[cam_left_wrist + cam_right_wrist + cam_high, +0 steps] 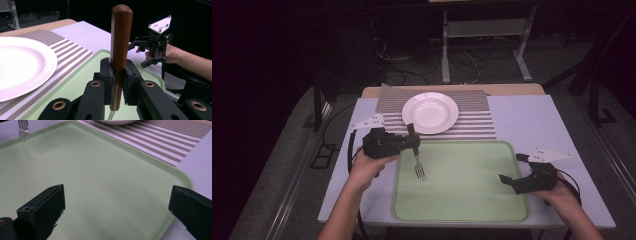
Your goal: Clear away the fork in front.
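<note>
Left gripper [412, 140] jaws pinch the fork [417, 160] by its wooden handle, tines hanging over the green tray [462, 200], near the white plate [430, 112]; right gripper [510, 172] jaws spread wide above the tray's right edge.

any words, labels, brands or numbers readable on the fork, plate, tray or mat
None: no text, label, brand or number reads on anything here.
The fork has a plain wooden handle.
The plate is plain white.
The tray is plain green.
The mat bears stripes, no letters.
The grey plates on the tongs carry small holes, no marks.
</note>
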Action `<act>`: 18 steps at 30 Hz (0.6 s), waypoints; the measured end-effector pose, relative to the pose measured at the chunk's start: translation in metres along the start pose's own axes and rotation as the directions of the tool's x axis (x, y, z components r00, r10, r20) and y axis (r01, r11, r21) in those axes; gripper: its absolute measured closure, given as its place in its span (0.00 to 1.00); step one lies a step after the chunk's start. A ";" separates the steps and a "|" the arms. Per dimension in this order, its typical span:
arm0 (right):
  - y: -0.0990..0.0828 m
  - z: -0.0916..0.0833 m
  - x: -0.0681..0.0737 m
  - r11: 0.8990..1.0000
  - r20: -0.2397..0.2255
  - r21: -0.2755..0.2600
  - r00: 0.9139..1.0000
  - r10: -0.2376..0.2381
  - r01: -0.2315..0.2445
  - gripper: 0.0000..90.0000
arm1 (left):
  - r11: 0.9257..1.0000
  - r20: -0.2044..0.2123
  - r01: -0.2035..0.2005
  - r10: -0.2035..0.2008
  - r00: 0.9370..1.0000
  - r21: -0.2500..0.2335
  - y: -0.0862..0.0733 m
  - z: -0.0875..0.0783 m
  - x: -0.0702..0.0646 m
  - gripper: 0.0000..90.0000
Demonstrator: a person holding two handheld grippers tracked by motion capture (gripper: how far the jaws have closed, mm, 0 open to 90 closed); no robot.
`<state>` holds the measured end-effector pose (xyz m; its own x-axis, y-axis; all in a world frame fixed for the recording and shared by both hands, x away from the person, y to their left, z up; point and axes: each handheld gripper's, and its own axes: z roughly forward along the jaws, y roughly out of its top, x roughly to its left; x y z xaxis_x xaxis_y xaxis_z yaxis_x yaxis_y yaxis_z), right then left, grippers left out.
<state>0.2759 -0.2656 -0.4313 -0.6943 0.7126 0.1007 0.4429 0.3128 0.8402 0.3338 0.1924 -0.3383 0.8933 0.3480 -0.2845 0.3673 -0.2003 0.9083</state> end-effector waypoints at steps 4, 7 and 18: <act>-0.012 -0.008 -0.003 1.000 0.015 0.012 1.000 0.021 -0.022 0.01 | 1.000 -0.007 -0.005 0.006 1.000 0.011 -0.005 -0.009 -0.004 0.89; -0.015 -0.010 -0.003 1.000 0.019 0.018 1.000 0.019 -0.020 0.01 | 1.000 -0.008 -0.004 0.004 1.000 0.017 -0.008 -0.013 -0.004 0.89; -0.017 -0.007 -0.004 0.999 0.025 0.036 1.000 0.017 -0.018 0.01 | 0.999 -0.014 0.019 -0.018 1.000 0.046 -0.026 -0.034 -0.011 0.88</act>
<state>0.2668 -0.2780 -0.4425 -0.6721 0.7334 0.1019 0.4755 0.3220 0.8187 0.3060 0.2248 -0.3481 0.8827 0.3645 -0.2965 0.3956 -0.2358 0.8877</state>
